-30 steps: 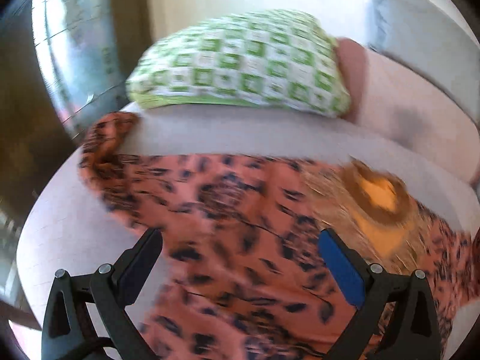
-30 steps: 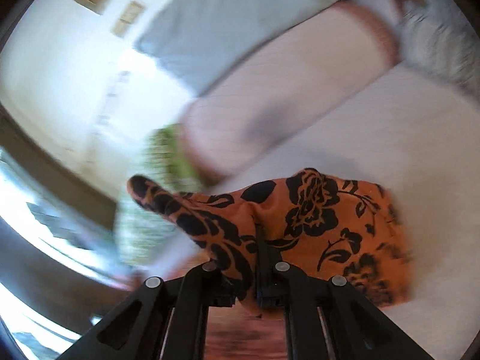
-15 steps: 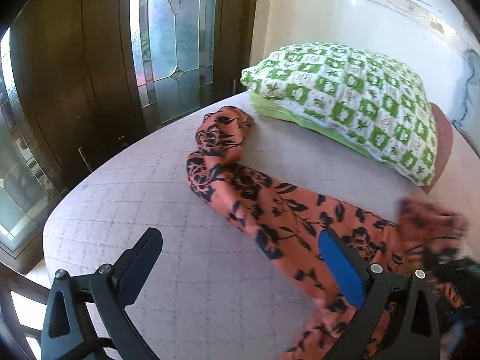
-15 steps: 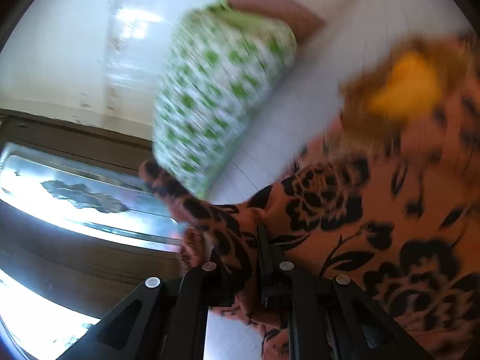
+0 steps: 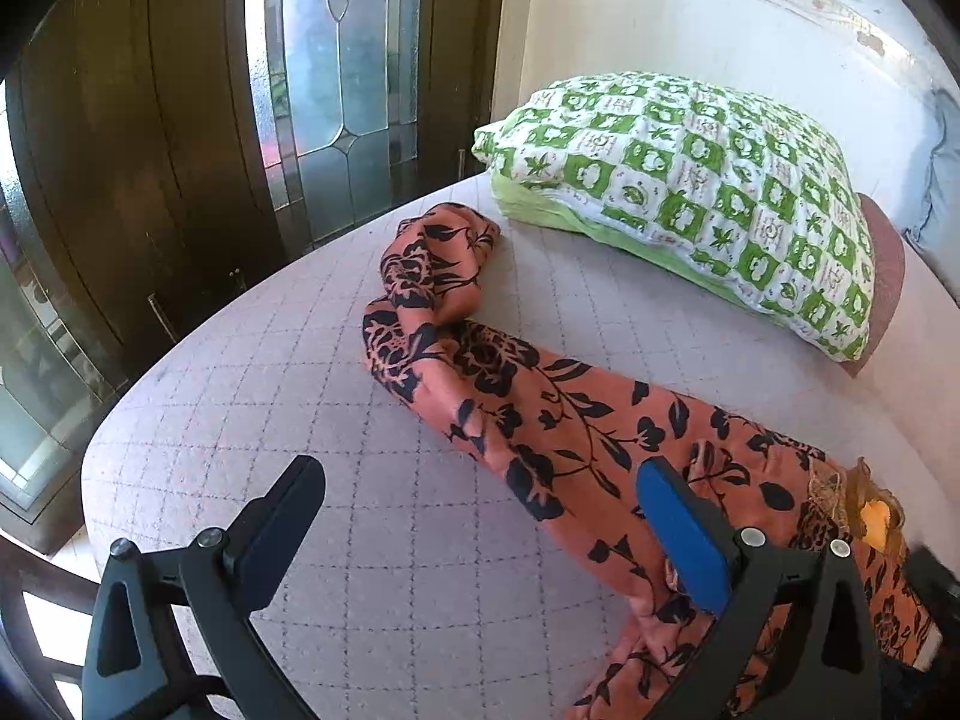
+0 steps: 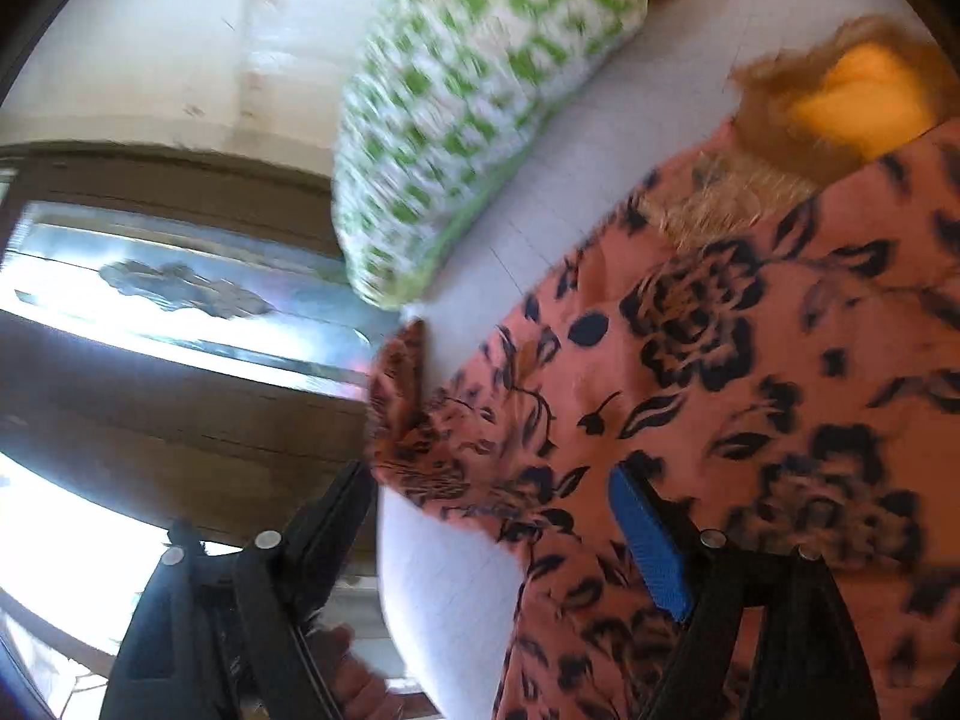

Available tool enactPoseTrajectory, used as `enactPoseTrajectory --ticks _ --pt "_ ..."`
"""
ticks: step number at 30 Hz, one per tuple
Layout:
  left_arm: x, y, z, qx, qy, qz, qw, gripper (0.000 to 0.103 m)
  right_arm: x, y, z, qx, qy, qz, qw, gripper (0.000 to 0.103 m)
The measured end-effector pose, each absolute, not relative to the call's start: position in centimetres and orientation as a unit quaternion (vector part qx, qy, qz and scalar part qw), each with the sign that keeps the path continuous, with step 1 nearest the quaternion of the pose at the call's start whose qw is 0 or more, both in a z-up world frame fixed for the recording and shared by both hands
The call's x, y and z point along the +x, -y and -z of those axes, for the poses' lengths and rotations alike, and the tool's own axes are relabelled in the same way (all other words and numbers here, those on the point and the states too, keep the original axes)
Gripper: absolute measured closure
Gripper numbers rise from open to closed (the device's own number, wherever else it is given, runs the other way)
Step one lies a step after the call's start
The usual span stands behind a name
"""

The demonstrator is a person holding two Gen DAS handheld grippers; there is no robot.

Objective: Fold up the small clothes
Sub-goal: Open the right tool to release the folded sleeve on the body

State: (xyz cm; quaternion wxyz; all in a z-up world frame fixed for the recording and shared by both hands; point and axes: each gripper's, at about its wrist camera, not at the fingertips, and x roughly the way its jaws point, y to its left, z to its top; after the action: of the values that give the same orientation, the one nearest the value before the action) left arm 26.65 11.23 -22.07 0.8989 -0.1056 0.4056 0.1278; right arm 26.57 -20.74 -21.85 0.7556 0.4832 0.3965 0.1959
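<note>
An orange garment with black flowers [image 5: 540, 414] lies on the quilted bed [image 5: 336, 360], one long sleeve stretched toward the green pillow, its cuff bunched. A yellow-lined neck opening [image 5: 873, 516] shows at the right. My left gripper [image 5: 480, 528] is open and empty, low over the bed beside the sleeve. In the blurred right wrist view the garment [image 6: 750, 372] fills the right side, with its neck opening [image 6: 852, 102] at the top. My right gripper [image 6: 498, 516] is open, its fingers either side of the garment's edge.
A green and white checked pillow [image 5: 690, 192] lies at the head of the bed and also shows in the right wrist view [image 6: 468, 96]. A dark wooden door with leaded glass [image 5: 336, 60] stands past the bed's left edge. A white wall [image 5: 720, 18] is behind.
My right gripper has opened and let go of the orange garment, which now lies on the bed. My left gripper stayed open; its view swung left, then held on the sleeve.
</note>
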Motion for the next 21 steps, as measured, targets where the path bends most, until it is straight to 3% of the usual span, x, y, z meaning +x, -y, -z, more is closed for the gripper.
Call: enactPoseTrajectory --ticks 6,12,15,18,21 --pt "27.7 -7.8 23.4 -0.094 -0.429 -0.088 0.894 0.0 20.9 29.8 21.0 0.424 -0.386 -0.059 0.817 0.02" --pt "31.0 -3.3 29.9 -0.025 -0.534 -0.09 0.84 0.0 17.9 37.6 24.4 0.375 -0.42 0.085 0.822 0.02" --pt "30.8 -3.0 30.0 -0.038 -0.525 -0.098 0.844 0.0 15.6 39.8 25.3 0.392 -0.411 0.085 0.818 0.034" --pt "30.6 -3.2 28.7 -0.049 -0.524 -0.085 0.846 0.0 14.7 39.5 23.9 0.386 -0.406 0.093 0.824 0.032" --pt "29.4 -5.4 26.0 -0.092 -0.469 -0.108 0.872 0.0 14.1 37.1 22.3 0.376 -0.371 0.05 0.848 0.032"
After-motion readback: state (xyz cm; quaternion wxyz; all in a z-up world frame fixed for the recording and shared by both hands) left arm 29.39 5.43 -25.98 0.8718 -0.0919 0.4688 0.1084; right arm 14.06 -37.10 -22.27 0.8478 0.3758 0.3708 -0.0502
